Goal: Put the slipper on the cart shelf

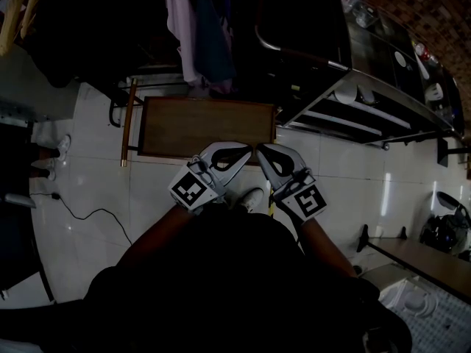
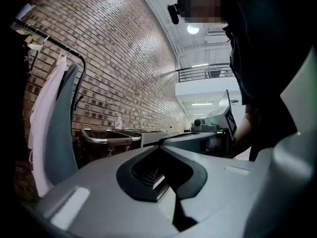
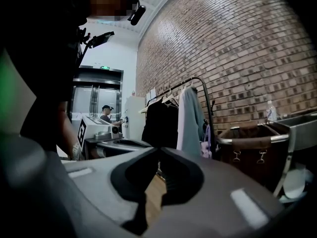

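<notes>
A pale tiled floor fills most of the head view, and the person's dark torso spans the bottom of the frame. A brick wall runs through both claw views. In the upper right of the head view stands a long metal surface carrying small items. Left of it is a dark bin cart with a tubular rim. At centre lies the low wooden shelf, with pink and teal clothes hanging over its far side at the top of the frame. The two claws sit just below centre and angle toward each other, so their tips almost meet over the shelf's near edge. The left claw and the right claw both have their jaws closed tip to tip. Each claw's own view shows nothing gripped, only a teardrop gap behind the tips. Each carries a marker cube near the wrist. Between the two claw bodies, slightly lower in the frame, a white shoe lies on the floor, near the shelf's front edge and not on it. It may be the slipper, but whether it is that or the person's own footwear cannot be told. Another pair of white shoes stands at the left edge. A thin black cable trails across the tiles in the lower left.
</notes>
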Demonstrator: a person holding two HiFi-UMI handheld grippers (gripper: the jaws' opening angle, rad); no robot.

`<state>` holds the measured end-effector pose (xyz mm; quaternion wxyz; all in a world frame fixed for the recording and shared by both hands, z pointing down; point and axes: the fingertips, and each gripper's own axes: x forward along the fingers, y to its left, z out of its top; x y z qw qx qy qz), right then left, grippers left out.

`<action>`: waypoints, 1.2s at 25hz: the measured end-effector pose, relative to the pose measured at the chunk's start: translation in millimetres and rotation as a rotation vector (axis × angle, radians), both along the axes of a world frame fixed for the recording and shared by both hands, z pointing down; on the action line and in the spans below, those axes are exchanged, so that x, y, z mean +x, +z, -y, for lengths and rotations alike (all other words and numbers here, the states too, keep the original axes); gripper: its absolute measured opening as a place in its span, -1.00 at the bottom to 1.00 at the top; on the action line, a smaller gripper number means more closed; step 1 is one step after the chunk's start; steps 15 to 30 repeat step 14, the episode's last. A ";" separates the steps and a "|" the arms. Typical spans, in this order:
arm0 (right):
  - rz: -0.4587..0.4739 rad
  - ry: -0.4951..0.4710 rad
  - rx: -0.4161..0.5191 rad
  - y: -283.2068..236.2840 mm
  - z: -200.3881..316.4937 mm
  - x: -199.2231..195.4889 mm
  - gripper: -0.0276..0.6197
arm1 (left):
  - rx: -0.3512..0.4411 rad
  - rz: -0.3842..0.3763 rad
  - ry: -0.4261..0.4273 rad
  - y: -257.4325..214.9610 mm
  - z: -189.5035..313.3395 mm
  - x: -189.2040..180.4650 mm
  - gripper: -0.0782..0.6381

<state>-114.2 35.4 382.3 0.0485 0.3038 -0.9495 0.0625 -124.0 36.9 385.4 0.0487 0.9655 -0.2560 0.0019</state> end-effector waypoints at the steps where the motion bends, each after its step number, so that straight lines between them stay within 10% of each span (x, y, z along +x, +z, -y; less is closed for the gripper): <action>1: 0.001 -0.001 -0.001 0.3 -0.8 0.0 -0.90 | 0.000 -0.003 0.002 -0.2 -1.2 0.5 -0.77; 30: -0.024 0.011 -0.016 3.9 -10.2 1.8 -0.90 | 0.001 0.009 0.023 0.9 -15.7 6.7 -0.77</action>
